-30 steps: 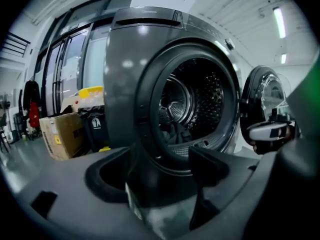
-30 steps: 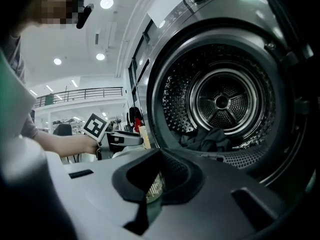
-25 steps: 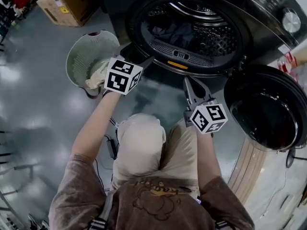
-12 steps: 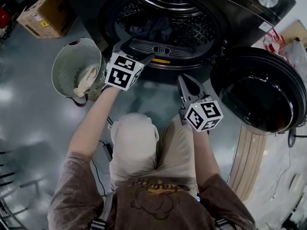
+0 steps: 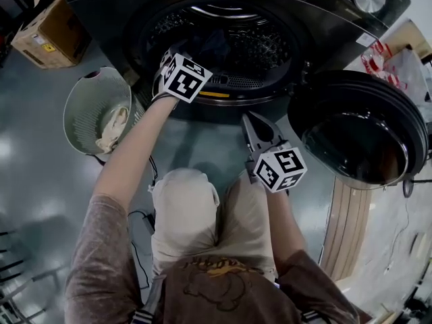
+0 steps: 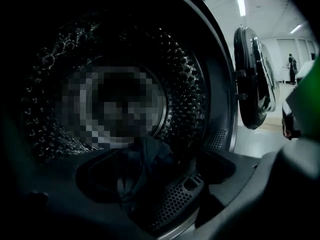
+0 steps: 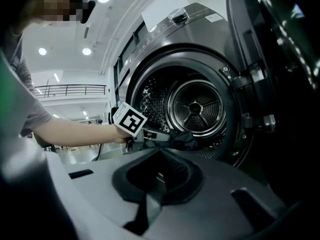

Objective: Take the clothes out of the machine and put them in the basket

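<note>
My left gripper [image 7: 156, 135] is at the drum mouth, jaws just opened wide, gripping nothing. The dark garment [image 6: 142, 164] lies just ahead between them. My right gripper [image 5: 250, 120] is closed and empty, outside the door opening. Risk: a shallow bite takes one fold only, which may slip free or snag the perforated lip [image 6: 175, 204] before the basket [image 5: 84, 110].

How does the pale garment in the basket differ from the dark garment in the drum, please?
The cream garment is pale, the dark garment nearly black. The cream one lies in the round pale-green basket; the dark one sits at the perforated metal drum's lip. Both are crumpled.
</note>
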{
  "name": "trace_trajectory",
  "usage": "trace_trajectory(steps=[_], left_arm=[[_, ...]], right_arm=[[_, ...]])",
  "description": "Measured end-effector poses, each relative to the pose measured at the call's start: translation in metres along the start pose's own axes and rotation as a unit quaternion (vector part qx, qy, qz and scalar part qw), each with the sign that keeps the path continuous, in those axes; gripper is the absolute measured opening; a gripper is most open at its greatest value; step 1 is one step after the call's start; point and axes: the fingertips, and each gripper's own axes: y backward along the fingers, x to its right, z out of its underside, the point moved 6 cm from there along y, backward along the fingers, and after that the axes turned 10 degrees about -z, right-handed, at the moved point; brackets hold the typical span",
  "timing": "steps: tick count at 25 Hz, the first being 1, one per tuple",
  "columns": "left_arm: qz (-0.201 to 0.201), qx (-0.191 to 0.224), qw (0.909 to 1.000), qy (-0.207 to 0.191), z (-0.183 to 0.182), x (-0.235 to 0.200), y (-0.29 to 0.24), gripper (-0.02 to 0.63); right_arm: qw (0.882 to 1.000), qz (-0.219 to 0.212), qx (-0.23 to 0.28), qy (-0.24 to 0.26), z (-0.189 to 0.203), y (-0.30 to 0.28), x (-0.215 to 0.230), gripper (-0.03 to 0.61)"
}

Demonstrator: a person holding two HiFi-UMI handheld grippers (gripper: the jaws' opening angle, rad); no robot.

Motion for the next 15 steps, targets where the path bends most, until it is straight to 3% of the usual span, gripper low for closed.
trace_trajectory(steps=[7,15], left_arm=[[-0.006,-0.06,0.9966,-0.056,-0.001,-0.014,-0.062,0.499],[0.032,-0.154,0.9781,-0.136,0.021,-0.019,-0.127,0.522]], right_arm=[[1.0,0.016,-0.003,-0.012,0.003,-0.006,0.015,-0.003],[0.999,0.031,-0.008,-0.03,0.011,-0.014,0.033,-0.002]])
